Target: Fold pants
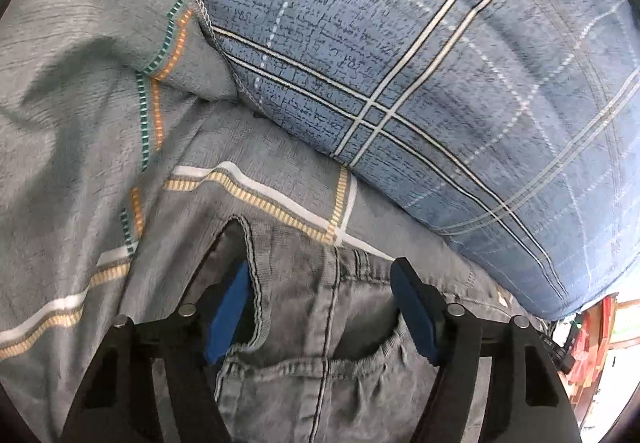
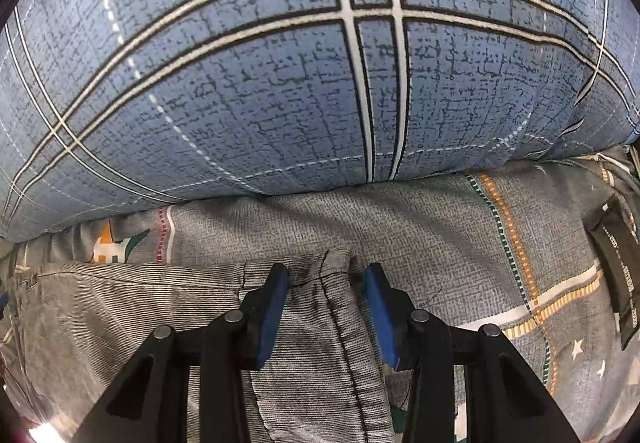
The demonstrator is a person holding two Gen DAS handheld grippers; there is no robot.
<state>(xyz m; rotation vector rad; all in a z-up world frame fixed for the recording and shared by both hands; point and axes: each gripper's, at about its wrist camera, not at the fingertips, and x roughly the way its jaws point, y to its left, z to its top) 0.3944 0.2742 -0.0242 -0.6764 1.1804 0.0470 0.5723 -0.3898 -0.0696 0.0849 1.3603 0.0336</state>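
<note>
grey pants are found lying on a grey patterned bedsheet, just beside a blue checked pillow. the grasping step is judged in hand. the left gripper is seen parted astride the waistband, its pads not pressing. the right gripper stands parted around a raised seam ridge, with gaps visible. closure on both is called for before lifting.

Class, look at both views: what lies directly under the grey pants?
The grey pants lie on a grey patterned bedsheet. Whatever lies beneath the sheet is covered. A blue checked pillow lies behind them.
</note>
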